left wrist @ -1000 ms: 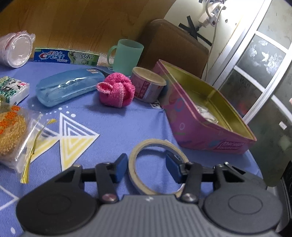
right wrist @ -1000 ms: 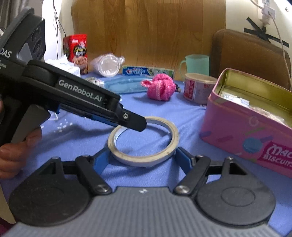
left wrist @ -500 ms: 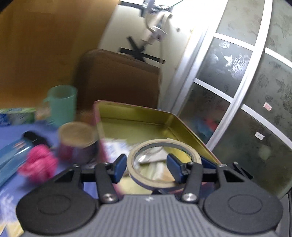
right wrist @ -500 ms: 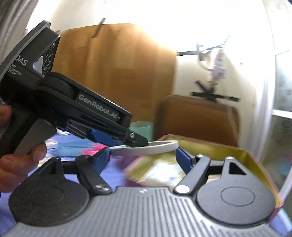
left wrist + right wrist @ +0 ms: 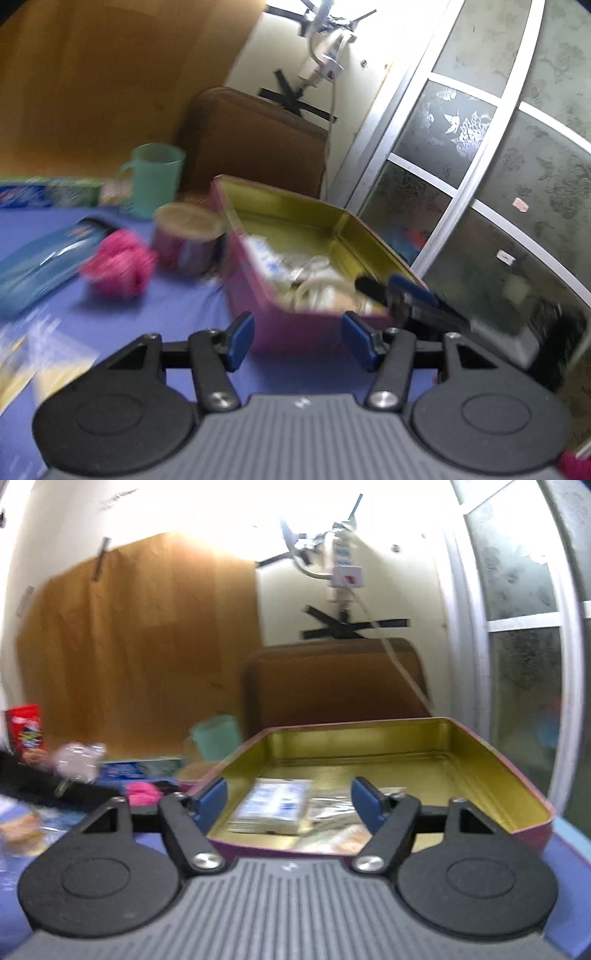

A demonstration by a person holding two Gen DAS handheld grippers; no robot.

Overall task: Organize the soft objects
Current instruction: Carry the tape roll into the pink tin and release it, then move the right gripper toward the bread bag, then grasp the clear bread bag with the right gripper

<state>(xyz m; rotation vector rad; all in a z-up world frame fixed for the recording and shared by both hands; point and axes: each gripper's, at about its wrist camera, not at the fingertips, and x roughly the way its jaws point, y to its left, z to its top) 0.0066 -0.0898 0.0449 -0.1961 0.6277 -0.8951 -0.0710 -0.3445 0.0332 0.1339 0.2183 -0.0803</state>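
Left wrist view showed our left gripper (image 5: 297,341) with jaws opening and nothing between them, just before the pink tin (image 5: 295,325). A roll of tape (image 5: 317,293) lay inside the tin at its near end. Our right gripper (image 5: 290,805) hung over the tin's near rim, jaws closing on nothing. The pink soft ball (image 5: 120,267) sat on the blue tablecloth (image 5: 166,314) left of the tin, beside a small tub (image 5: 186,242).
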